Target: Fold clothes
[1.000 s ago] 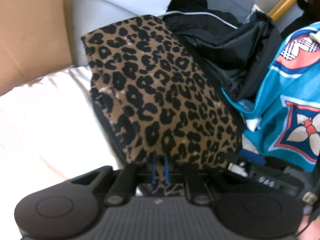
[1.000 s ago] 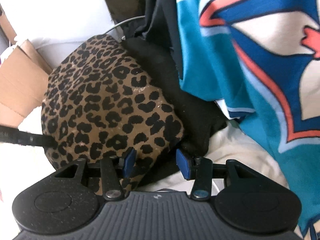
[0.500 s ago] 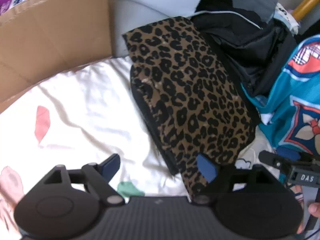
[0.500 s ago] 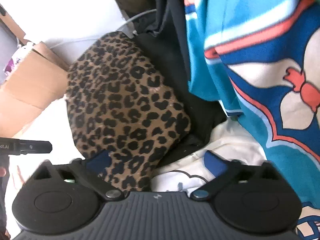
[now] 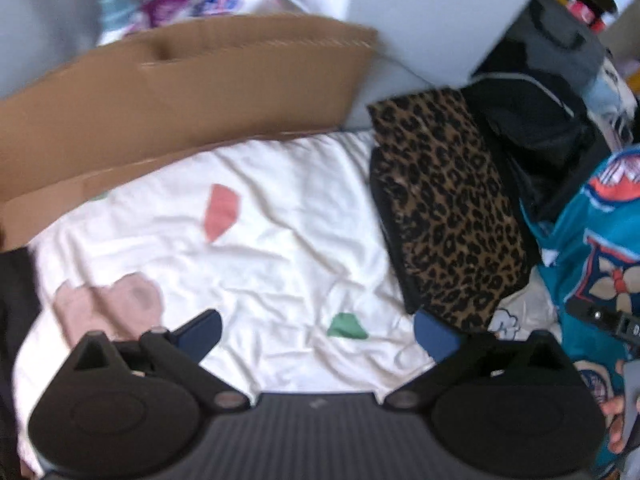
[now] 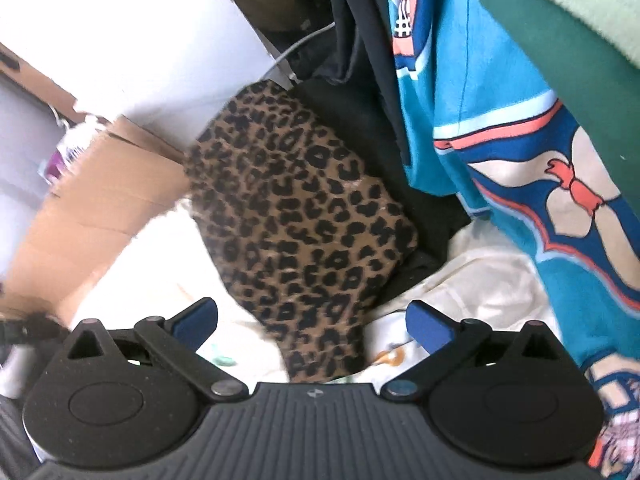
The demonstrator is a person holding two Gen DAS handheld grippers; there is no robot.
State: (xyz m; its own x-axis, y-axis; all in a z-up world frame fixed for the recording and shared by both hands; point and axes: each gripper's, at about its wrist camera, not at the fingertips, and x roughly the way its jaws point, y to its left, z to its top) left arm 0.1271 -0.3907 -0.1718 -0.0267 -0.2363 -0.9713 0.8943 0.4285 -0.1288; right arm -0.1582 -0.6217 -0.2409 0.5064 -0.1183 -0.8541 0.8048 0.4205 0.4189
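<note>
**A:** Although both fisheye views blur toward their edges, how much of the leopard-print garment (image 5: 448, 216) can you actually see?

**B:** Most of its top face. It lies folded on the white sheet (image 5: 280, 240), ahead of the left gripper (image 5: 316, 334) and just beyond its right-hand finger (image 5: 434, 338), which covers the garment's near corner. The left gripper's fingers are spread wide with nothing between them.

**A:** And from the other wrist?

**B:** The right gripper (image 6: 312, 322) is also spread wide and empty. There the garment (image 6: 296, 216) runs forward from between the fingers, and its near end disappears behind the gripper body. Whether it touches either pad I cannot tell.

**A:** Any containers?

**B:** A cardboard box (image 5: 180, 92) stands beyond the left finger, past the sheet's far edge. Behind its wall sits a purple-and-white package (image 5: 192, 4), too blurred to read; the rest of the inside is hidden.

**A:** What does one view give that the other lacks?

**B:** The left view shows the sheet's printed patches: a coral one (image 5: 220, 212), a green one (image 5: 347, 326) between the fingers, and a pink shape (image 5: 108, 304) beside the left finger. It also catches fingertips (image 5: 614, 420) at the right edge. The right view shows the teal printed fabric (image 6: 500, 140) hanging large beyond the right finger, with dark clothing (image 6: 360, 40) behind the leopard piece and a green fleecy edge (image 6: 560, 12) cut off at the top corner.
</note>
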